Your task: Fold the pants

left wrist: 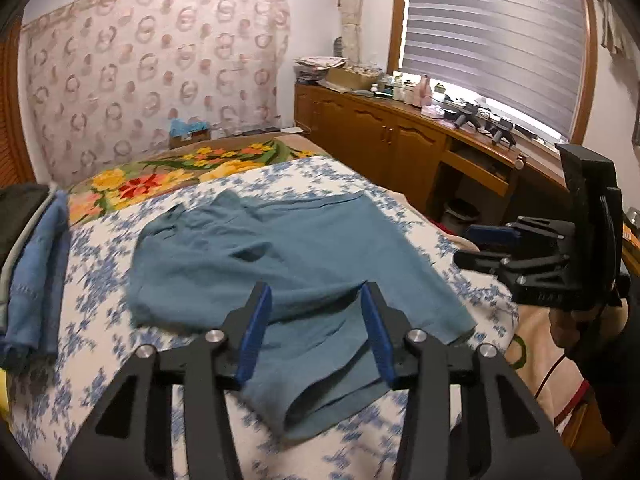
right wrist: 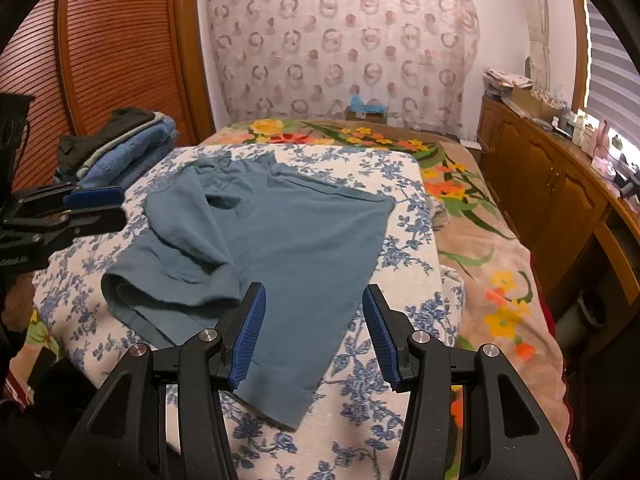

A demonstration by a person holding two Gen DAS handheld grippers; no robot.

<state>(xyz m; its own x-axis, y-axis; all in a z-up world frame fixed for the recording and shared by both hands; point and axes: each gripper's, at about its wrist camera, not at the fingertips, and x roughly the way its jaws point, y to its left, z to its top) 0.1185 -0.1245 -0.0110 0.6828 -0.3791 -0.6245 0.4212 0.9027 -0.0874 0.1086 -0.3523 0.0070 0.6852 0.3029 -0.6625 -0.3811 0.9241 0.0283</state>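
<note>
Teal pants [left wrist: 280,256] lie spread and partly folded on a blue-flowered white cloth [left wrist: 96,280] on the bed; they also show in the right wrist view [right wrist: 280,248]. My left gripper [left wrist: 316,312] is open and empty, hovering over the near leg hem. My right gripper [right wrist: 314,312] is open and empty above the near right leg cuff. The right gripper shows at the right of the left wrist view [left wrist: 480,246], and the left gripper at the left of the right wrist view [right wrist: 108,204], both off the cloth's sides.
A stack of folded clothes [right wrist: 124,148] sits at the bed's left side [left wrist: 36,264]. A flowered blanket [right wrist: 472,208] covers the bed. A wooden cabinet with bottles [left wrist: 400,136] runs along the window wall. A wooden louvred door [right wrist: 112,40] stands on the left.
</note>
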